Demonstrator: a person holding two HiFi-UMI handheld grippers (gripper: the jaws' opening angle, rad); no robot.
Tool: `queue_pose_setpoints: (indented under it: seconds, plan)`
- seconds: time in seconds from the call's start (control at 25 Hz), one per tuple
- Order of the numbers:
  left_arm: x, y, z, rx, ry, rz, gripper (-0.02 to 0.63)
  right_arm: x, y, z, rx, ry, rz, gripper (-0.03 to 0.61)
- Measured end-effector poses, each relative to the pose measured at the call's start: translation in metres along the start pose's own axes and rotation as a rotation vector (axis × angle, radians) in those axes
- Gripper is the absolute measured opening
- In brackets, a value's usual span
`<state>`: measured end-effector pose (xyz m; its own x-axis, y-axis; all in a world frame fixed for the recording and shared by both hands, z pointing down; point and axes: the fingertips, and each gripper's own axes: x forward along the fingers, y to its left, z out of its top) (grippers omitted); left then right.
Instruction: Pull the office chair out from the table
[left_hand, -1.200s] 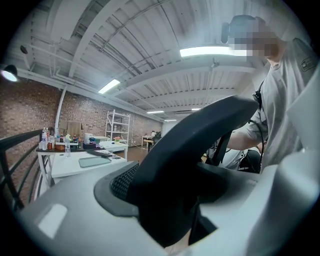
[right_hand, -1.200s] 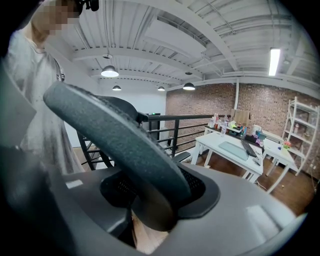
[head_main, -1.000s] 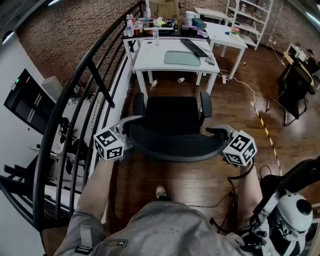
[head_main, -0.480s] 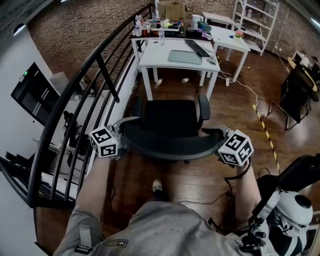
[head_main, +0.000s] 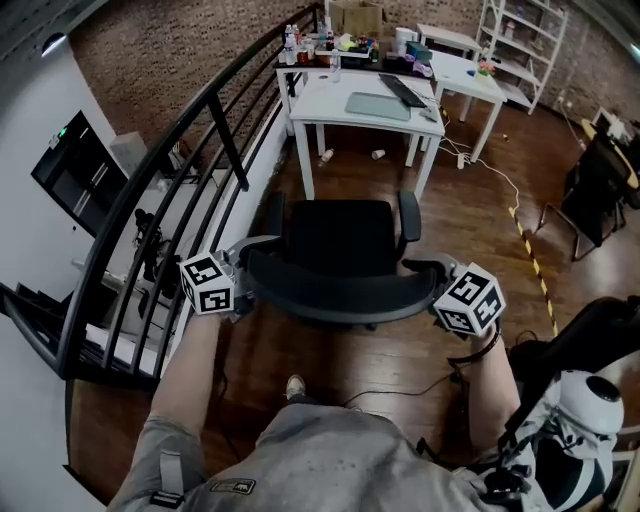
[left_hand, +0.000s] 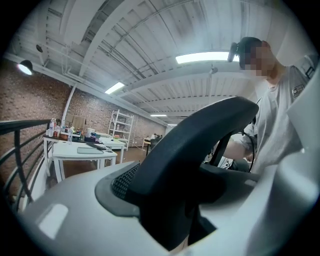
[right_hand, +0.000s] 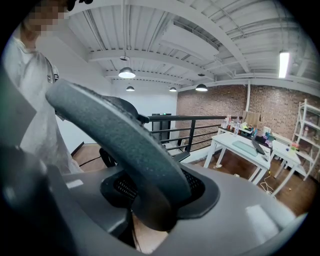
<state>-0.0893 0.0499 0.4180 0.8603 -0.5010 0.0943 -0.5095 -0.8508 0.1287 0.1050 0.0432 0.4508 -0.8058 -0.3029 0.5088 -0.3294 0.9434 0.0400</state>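
Clamping office chair (head_main: 340, 235) back at both ends with left gripper (head_main: 245, 285) and right gripper (head_main: 432, 286); already well clear of far table (head_main: 330, 105), nearly done.

Floor (head_main: 470, 215): dark wood boards. Yellow-black tape (head_main: 532, 265) runs across it at 3 o'clock. A white cable (head_main: 490, 174) lies near the tape at 2 o'clock.

Wall (head_main: 150, 60): brick, from 10 to 12 o'clock.

Railing (head_main: 208, 97): black metal, along the 9 to 11 o'clock side.

Surface (head_main: 330, 105): white, at 12 o'clock. It carries a grey mat (head_main: 378, 105) and a keyboard (head_main: 408, 90).

Second table (head_main: 468, 75) and shelving (head_main: 520, 40): both white, at 1 o'clock.

Ceiling (left_hand: 150, 30): white, beamed, fitted with a strip light (left_hand: 207, 57) and a pendant lamp (right_hand: 126, 73).
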Motion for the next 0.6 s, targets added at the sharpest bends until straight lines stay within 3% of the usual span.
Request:
queue_pose_setpoints:
  seconds: [0.28,0.6]
  plan:
    - [-0.026,-0.034,-0.006,0.0,0.011,-0.079,0.264,-0.007,0.044,0.0,0.02,0.008,-0.019,0.199]
    - [-0.056,-0.035,-0.01,0.007,0.011,-0.118,0.264,0.004,0.079,0.009,0.039,0.001,-0.062,0.201]
